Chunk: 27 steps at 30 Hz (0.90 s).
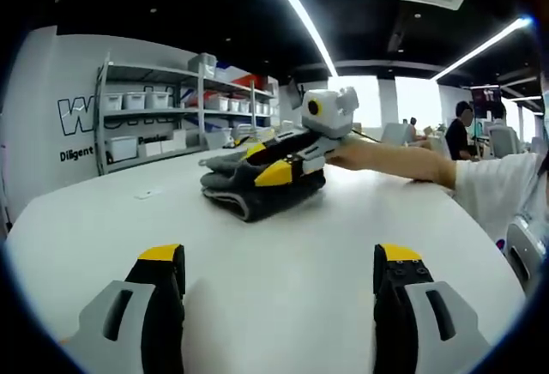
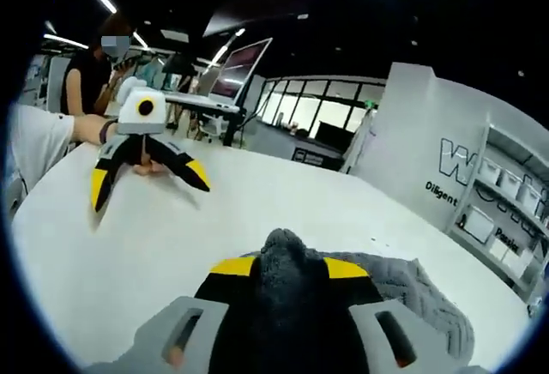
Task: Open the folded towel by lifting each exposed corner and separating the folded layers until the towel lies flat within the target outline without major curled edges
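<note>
**Single-point pinch on stacked towel: risk of dragging the whole bundle**

Yellow-tipped black jaws of your right gripper [image 2: 287,268] are closed on a raised tuft of the dark grey folded terry towel [image 2: 403,292], nearest the right gripper view's lens. In the left gripper view the same towel [image 1: 249,194] sits as a thick stack on the white round-edged table [image 1: 283,254], with that gripper lying across its top. Your left gripper [image 1: 281,264] hangs well apart from it, jaws spread and empty.

I cannot tell how many layers are pinched. If several, lifting would likely haul the entire stack instead of parting it. With nothing anchoring the lower folds, the towel could slide on the smooth table. No target outline is discernible, so placement cannot be verified
</note>
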Tool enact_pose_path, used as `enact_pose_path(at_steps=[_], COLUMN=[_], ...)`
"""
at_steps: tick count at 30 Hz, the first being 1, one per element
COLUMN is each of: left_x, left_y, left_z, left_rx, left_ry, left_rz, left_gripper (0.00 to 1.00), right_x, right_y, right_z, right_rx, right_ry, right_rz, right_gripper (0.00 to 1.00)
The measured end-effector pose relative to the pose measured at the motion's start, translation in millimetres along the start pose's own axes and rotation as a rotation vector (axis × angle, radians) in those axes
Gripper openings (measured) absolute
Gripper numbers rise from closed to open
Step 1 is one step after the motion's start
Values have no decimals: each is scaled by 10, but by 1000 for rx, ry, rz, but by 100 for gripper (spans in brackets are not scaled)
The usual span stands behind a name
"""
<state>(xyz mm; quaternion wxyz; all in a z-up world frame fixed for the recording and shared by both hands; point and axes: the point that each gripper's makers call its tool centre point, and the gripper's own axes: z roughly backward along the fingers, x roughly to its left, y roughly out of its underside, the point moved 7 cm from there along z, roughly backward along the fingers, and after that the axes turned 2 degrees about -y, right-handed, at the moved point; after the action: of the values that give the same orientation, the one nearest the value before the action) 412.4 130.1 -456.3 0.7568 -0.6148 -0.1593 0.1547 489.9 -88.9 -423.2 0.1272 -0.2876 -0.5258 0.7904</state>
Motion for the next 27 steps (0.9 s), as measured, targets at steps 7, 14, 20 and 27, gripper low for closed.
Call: enact_pose_path(at_steps=[7,14,20,27], left_x=[7,15,11,12], left_y=[-2,-2,-4,-5], left_z=[-2,3,3,4], left_rx=[0,-1,0,2], left_ry=[0,-1,0,1], left_rz=[0,7,6,4], left_gripper=[89,89,89,89], right_x=[-29,-74,-165,-298], right_y=[2,-71,-157,-248], right_z=[55,172,331,540], right_rx=[-5,-39,-96,-153], right_ry=[18,48,93,150], right_rz=[-25,-15,-34,-52], right_gripper=[7,6,6,6])
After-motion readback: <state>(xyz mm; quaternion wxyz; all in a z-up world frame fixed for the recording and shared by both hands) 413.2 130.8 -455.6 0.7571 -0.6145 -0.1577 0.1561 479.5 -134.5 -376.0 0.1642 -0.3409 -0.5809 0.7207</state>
